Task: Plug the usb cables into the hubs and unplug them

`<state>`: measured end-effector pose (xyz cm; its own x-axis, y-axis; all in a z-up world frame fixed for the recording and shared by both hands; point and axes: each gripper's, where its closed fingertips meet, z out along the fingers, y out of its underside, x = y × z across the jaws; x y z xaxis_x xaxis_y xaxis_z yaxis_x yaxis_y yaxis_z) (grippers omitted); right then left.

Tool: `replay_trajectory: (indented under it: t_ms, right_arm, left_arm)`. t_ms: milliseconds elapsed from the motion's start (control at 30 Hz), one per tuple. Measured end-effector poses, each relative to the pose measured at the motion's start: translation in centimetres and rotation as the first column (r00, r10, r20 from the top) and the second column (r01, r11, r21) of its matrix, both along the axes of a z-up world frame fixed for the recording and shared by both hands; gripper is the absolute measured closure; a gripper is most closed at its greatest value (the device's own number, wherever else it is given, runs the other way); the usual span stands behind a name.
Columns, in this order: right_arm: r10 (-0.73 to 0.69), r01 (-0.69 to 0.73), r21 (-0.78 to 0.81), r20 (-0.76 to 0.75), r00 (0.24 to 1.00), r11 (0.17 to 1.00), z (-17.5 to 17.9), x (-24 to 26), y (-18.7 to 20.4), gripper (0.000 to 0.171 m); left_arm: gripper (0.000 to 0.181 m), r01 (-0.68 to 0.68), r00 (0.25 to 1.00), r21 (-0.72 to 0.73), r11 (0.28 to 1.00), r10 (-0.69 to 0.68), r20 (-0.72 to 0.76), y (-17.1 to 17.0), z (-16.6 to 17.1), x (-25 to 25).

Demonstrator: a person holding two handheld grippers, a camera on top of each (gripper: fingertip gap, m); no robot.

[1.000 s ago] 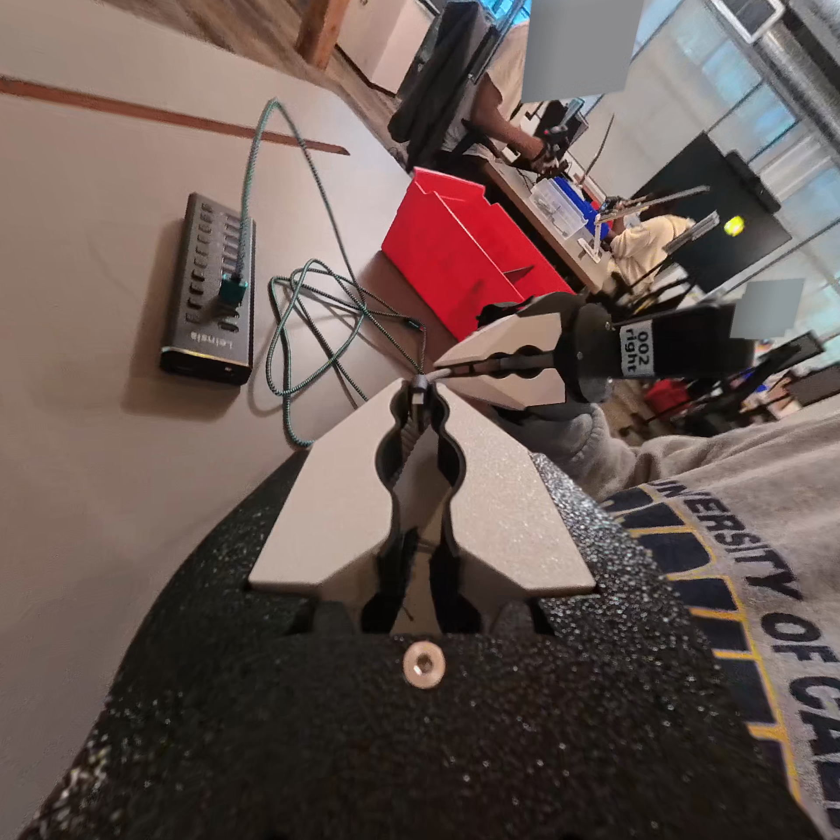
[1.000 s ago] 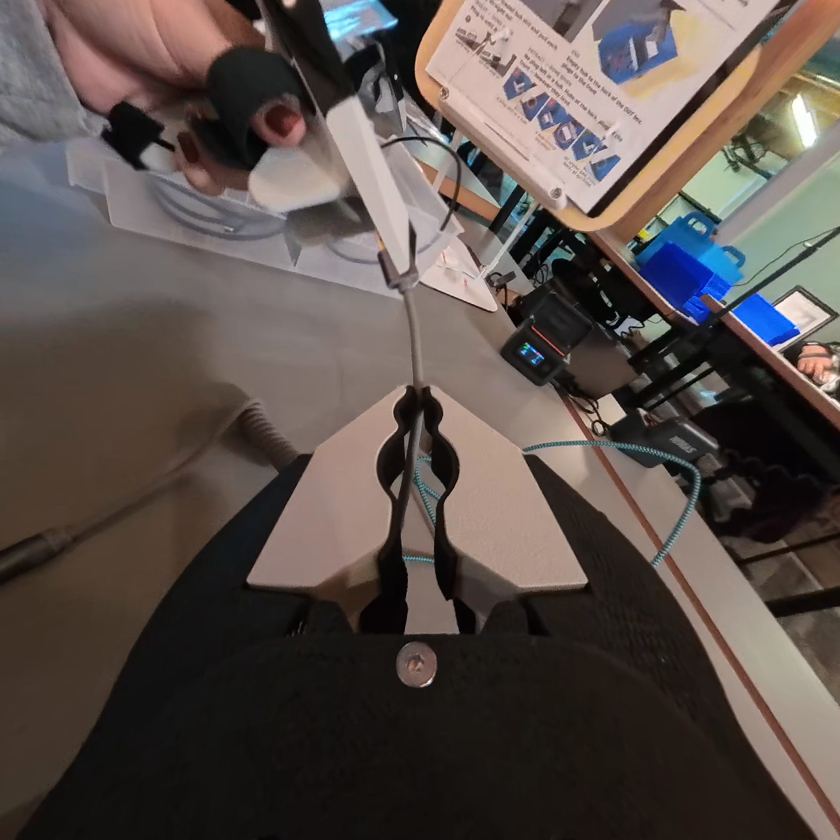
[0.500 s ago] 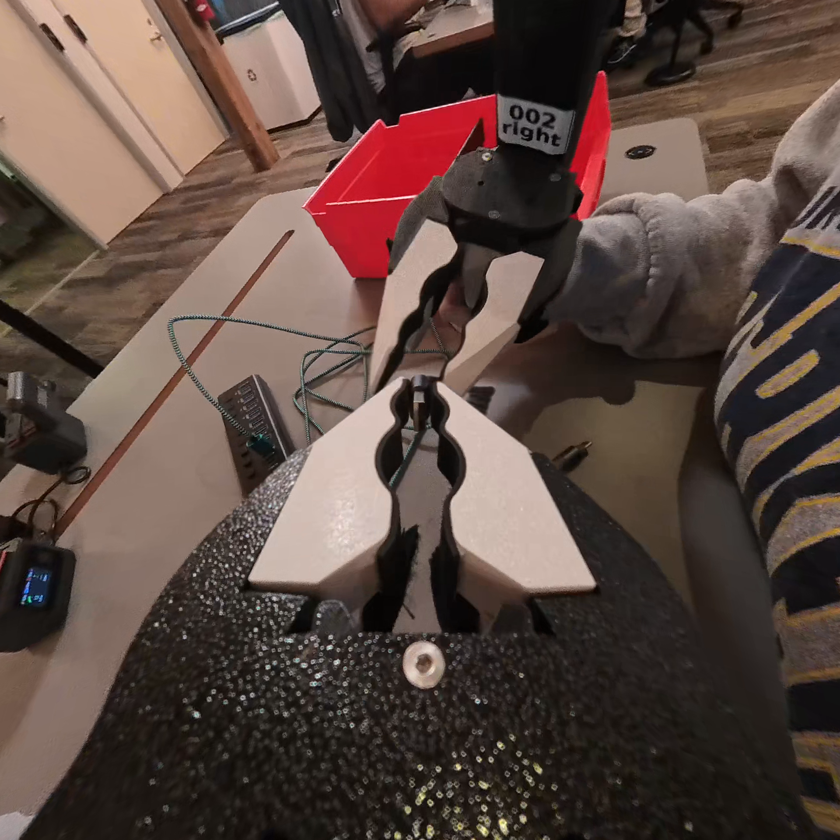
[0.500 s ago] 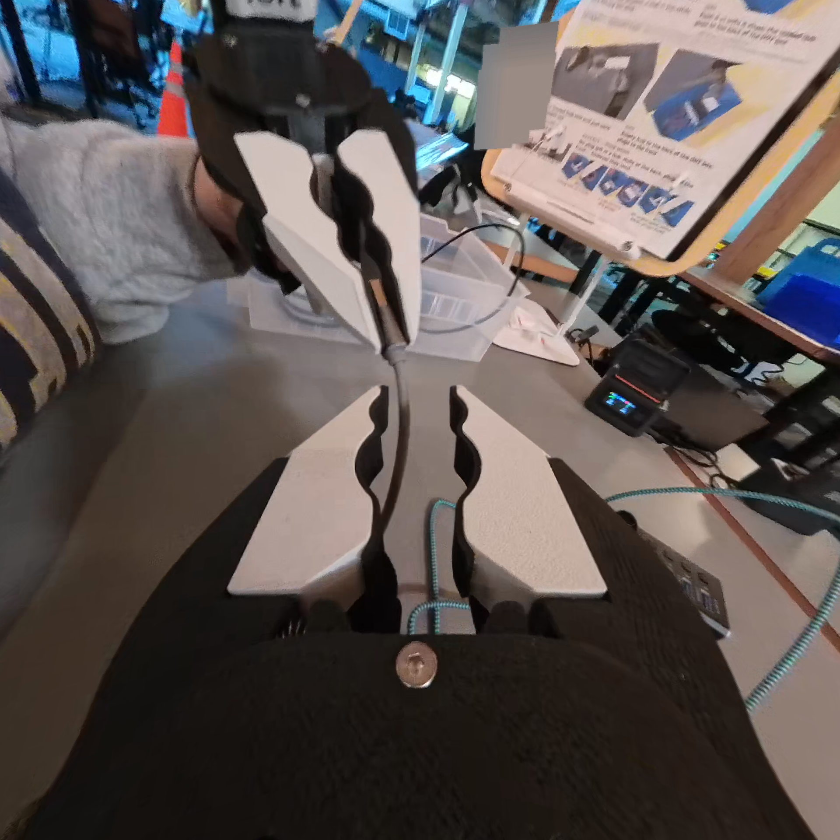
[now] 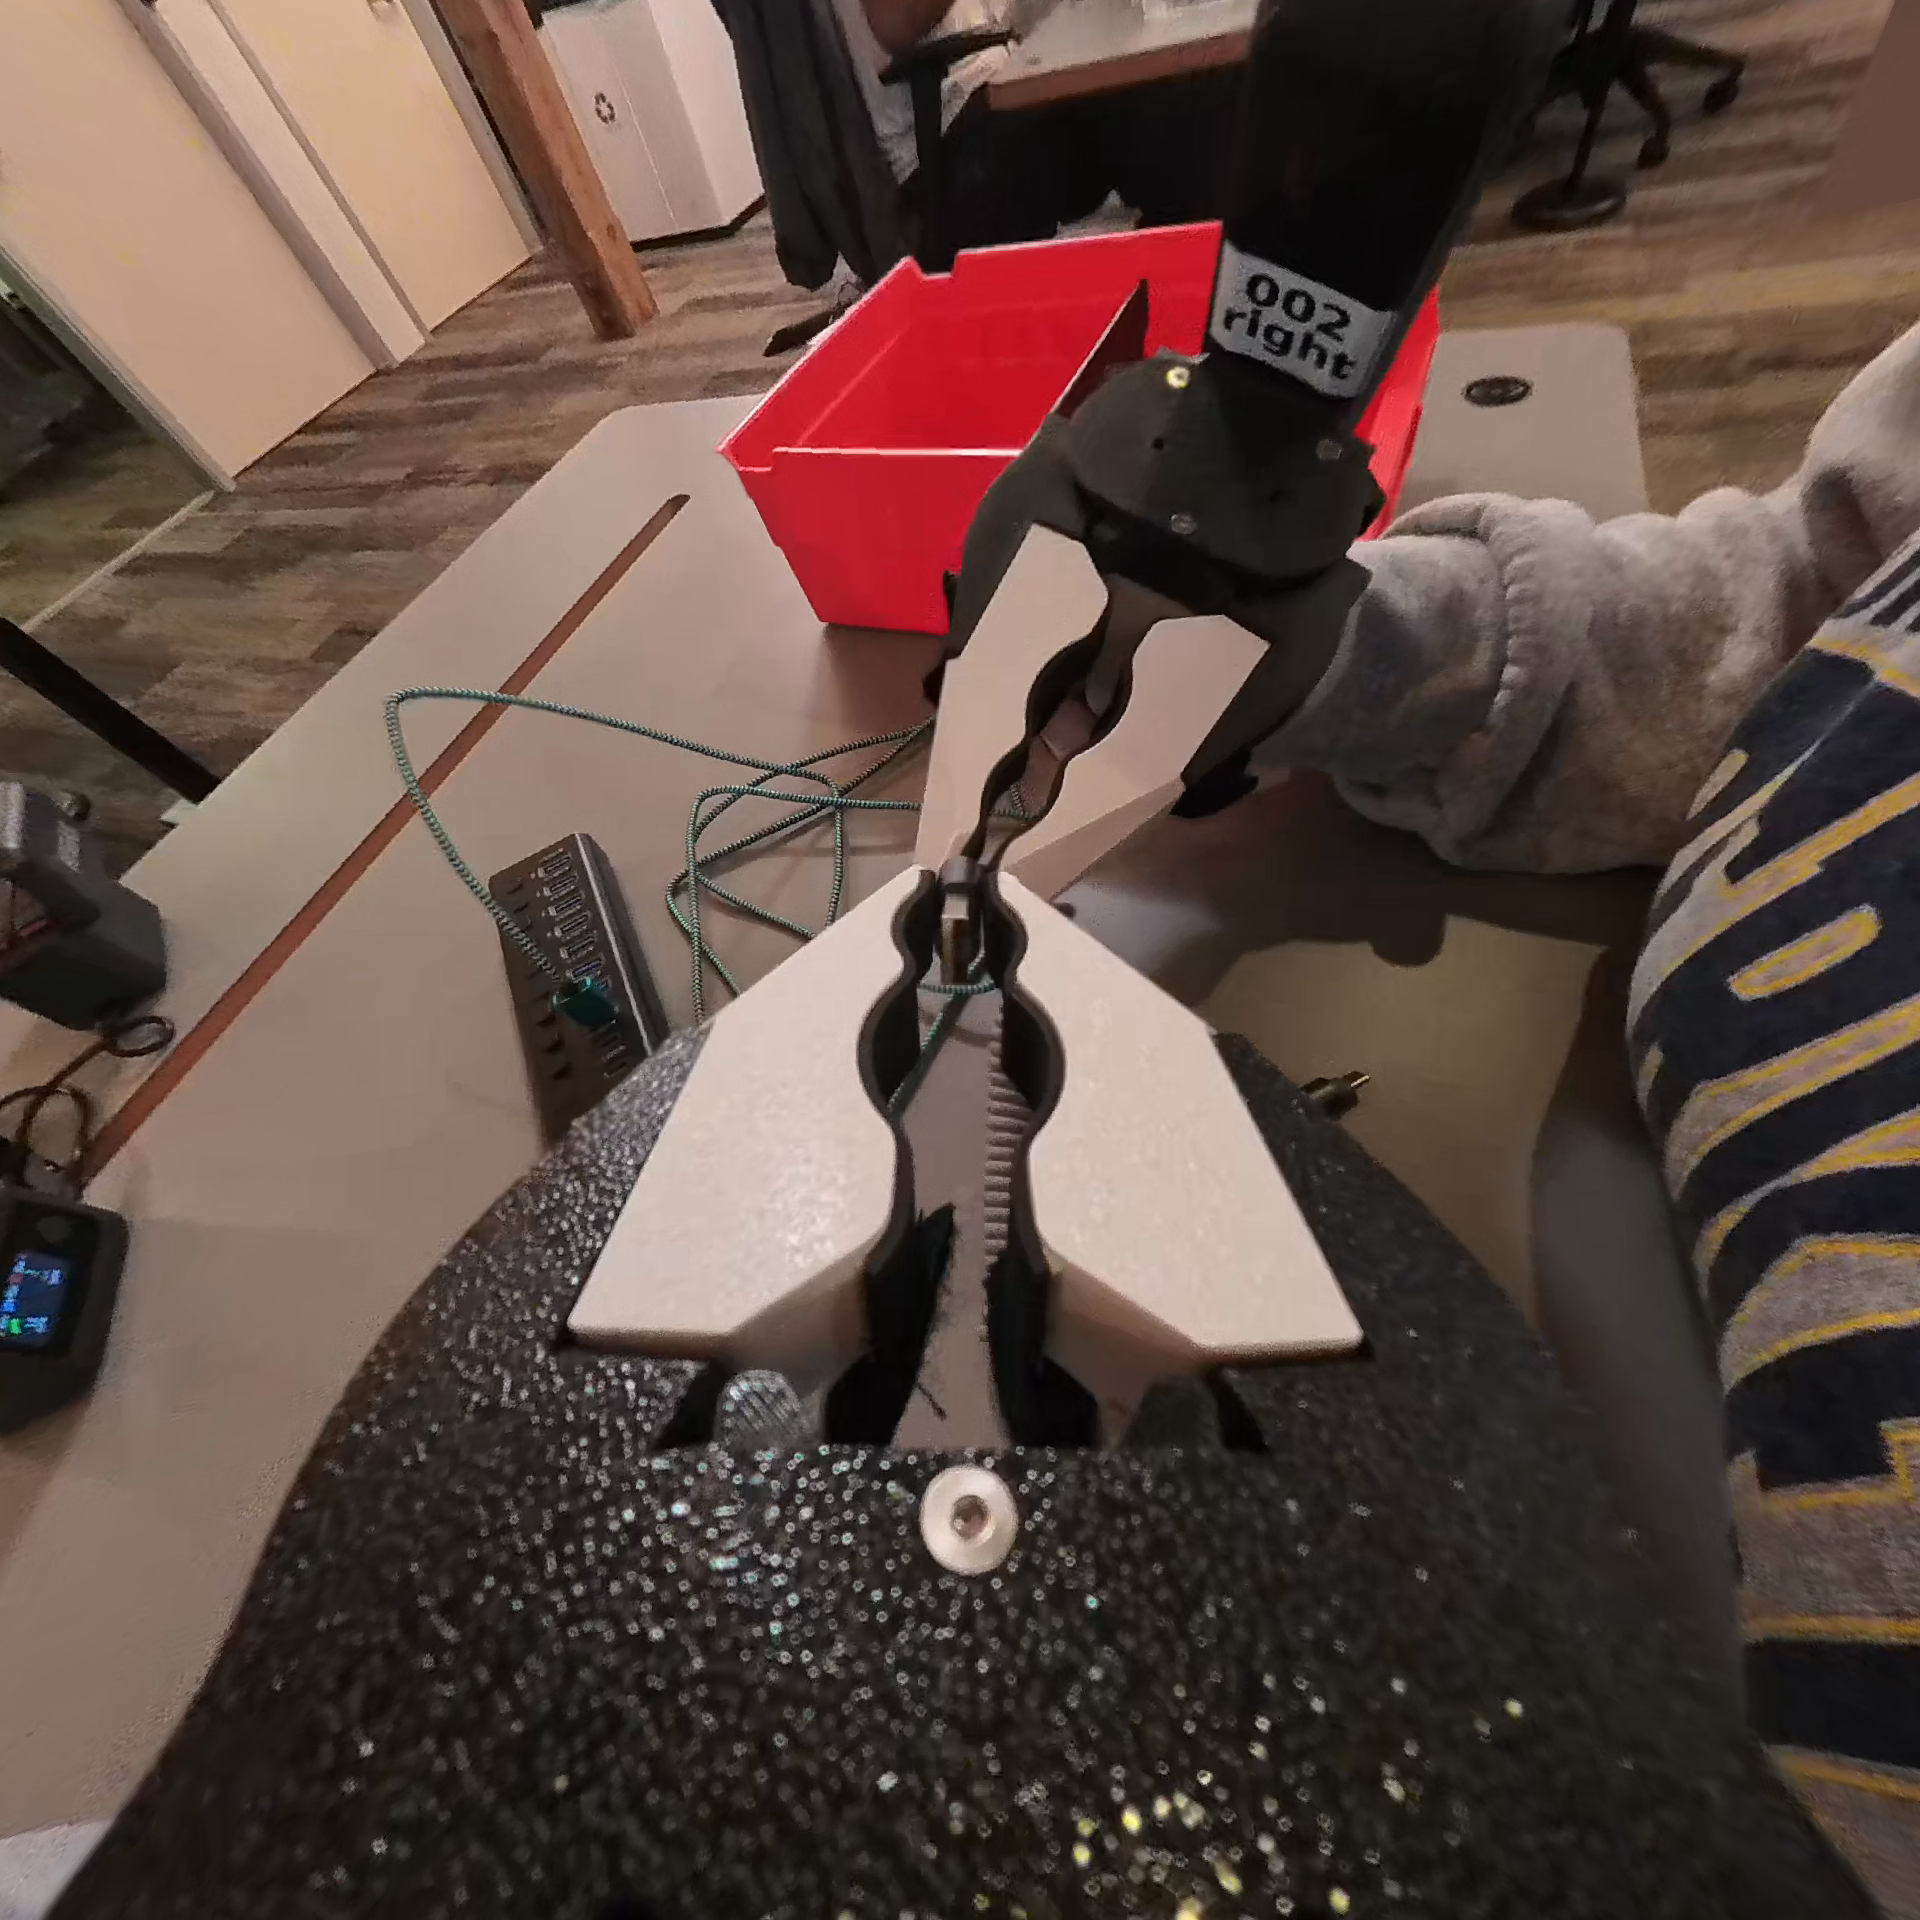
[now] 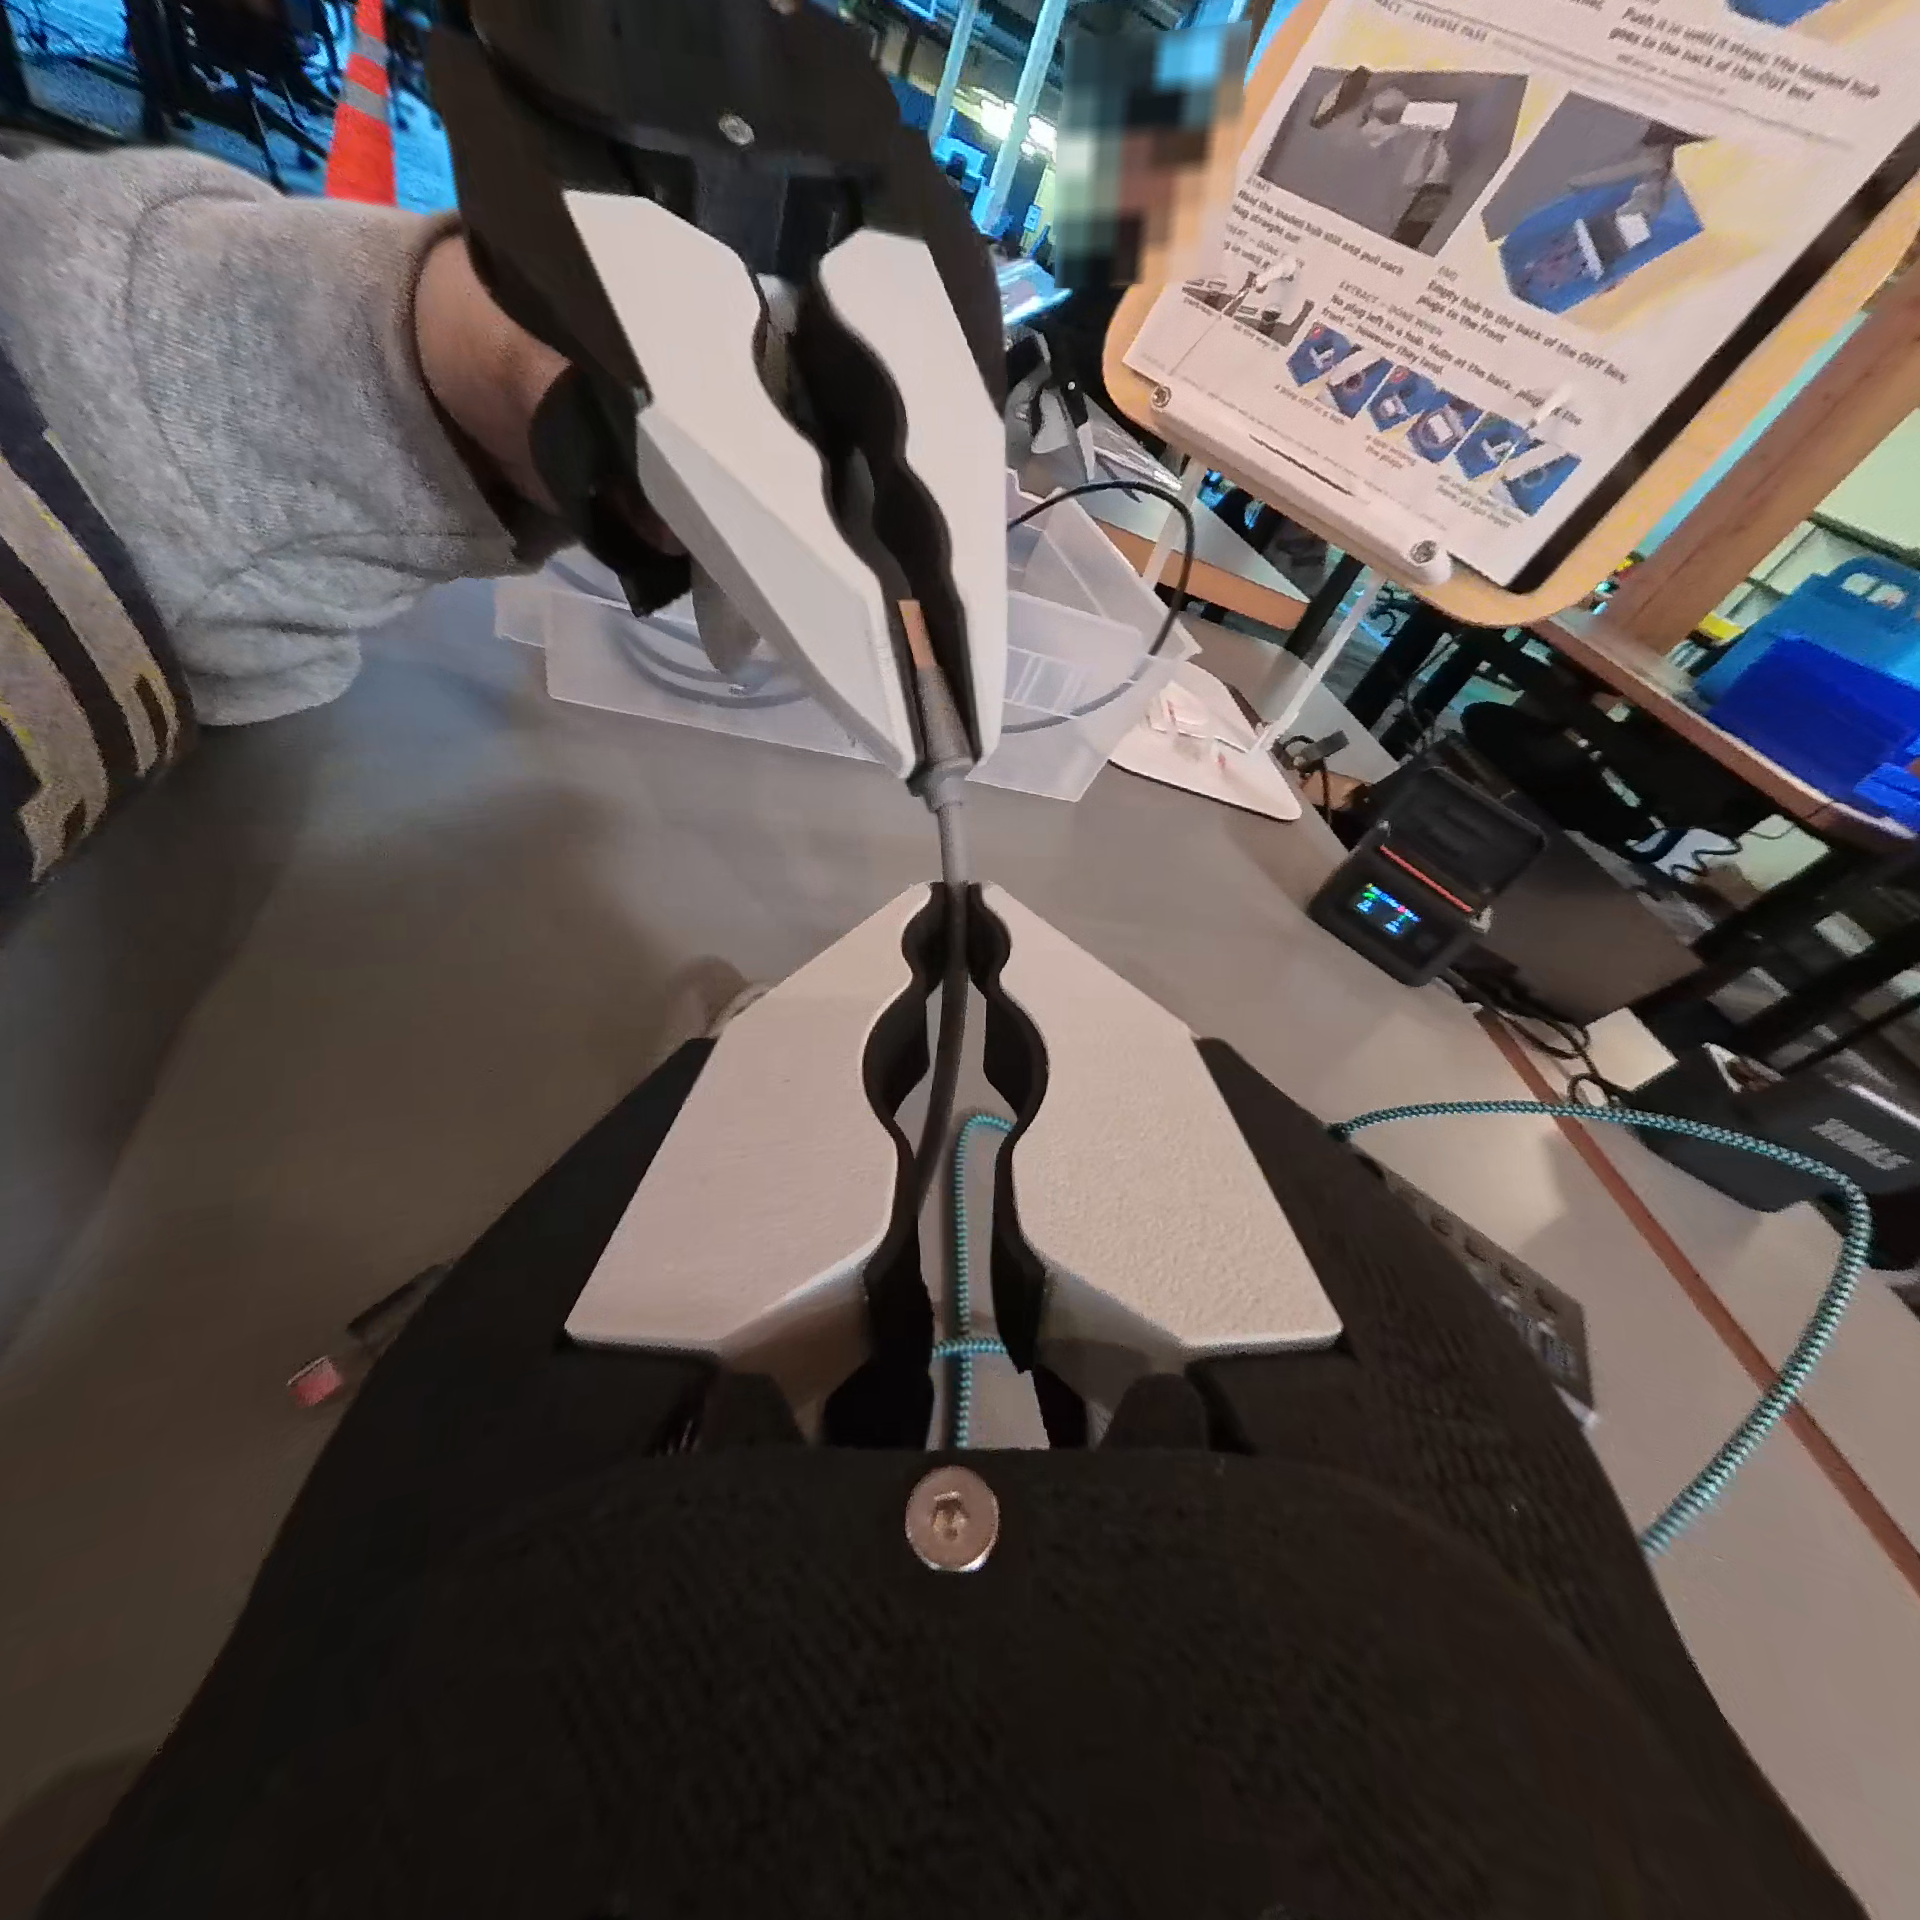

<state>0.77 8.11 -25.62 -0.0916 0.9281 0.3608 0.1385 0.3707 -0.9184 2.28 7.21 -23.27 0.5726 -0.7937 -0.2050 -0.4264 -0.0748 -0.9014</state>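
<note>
My left gripper [image 5: 958, 885] is shut on the metal USB plug [image 5: 958, 923] of a grey cable, held above the table. My right gripper [image 6: 951, 891] is shut on the grey cable [image 6: 949, 844] just behind that plug, tip to tip with the left gripper [image 6: 940, 769]. In the left wrist view the right gripper [image 5: 987, 831] points down at my fingertips. A black multi-port USB hub [image 5: 540, 914] lies on the table to the left, with a green plug [image 5: 584, 1004] in one port. Its green braided cable [image 5: 727, 821] lies looped beside it.
A red bin [image 5: 883, 540] stands at the table's far edge. A clear plastic tray [image 6: 1081, 665] and an instruction board [image 6: 1455, 312] are behind the left gripper. A small black device with a lit screen [image 6: 1392, 914] sits at the table edge. A grey sleeve [image 5: 1507, 665] reaches in. The tips of both grippers are at nearly the same place. Left tips and right tips are each some 25 centimetres from the black multi-port USB hub [image 5: 540, 914].
My right gripper opened half a second ago and has shut again on the grey cable close behind the plug. My left gripper kept hold of the plug and swung round toward the red bin.
</note>
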Motion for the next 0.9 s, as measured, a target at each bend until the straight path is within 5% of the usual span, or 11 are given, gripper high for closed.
replay_trajectory:
  t_ms: [200, 333, 400, 467, 533, 600, 700, 900]
  right_arm:
    - [-0.054, 0.051, -0.069, -0.031, 0.998, 0.996, 0.5, -0.2, 0.9, 0.164]
    - [-0.036, 0.003, -0.379, -0.081, 0.996, 0.926, 1.6, 0.2, 1.8, 0.157]
    - [0.048, -0.13, -0.643, -0.143, 0.989, 0.755, 2.6, 0.2, 1.2, 0.158]
    - [0.109, -0.272, -0.838, -0.25, 0.962, 0.473, 3.7, 0.3, 1.2, 0.154]
    - [0.12, -0.354, -0.9, -0.334, 0.935, 0.253, 4.0, 0.6, 1.7, 0.152]
    - [0.13, -0.361, -0.92, -0.343, 0.93, 0.154, 3.6, 0.5, 1.8, 0.152]
    - [0.129, -0.353, -0.922, -0.335, 0.933, 0.16, 3.5, 0.5, 2.0, 0.152]
    - [-0.014, -0.334, -0.871, -0.363, 0.932, 0.36, 4.6, 1.6, 4.2, 0.149]
  left_arm:
    - [0.175, -0.063, 0.996, 0.126, 0.99, 0.071, -0.062, 0.7, 0.2, -0.8]
    - [0.175, -0.116, 0.985, 0.302, 0.946, 0.149, -0.088, 1.3, 2.0, -1.7]
    - [0.175, -0.129, 0.983, 0.385, 0.914, 0.17, -0.075, 1.3, 3.1, -1.9]
    - [0.175, -0.148, 0.977, 0.427, 0.892, 0.199, -0.075, 1.4, 3.6, -2.1]
    - [0.174, -0.166, 0.969, 0.424, 0.89, 0.226, -0.095, 1.8, 3.3, -2.4]
    - [0.174, -0.176, 0.963, 0.408, 0.896, 0.242, -0.117, 2.1, 2.8, -2.5]
    - [0.174, -0.188, 0.966, 0.366, 0.911, 0.238, -0.097, 2.4, 2.5, -2.6]
    - [0.175, -0.212, 0.954, 0.363, 0.907, 0.272, -0.123, 3.0, 1.7, -3.3]
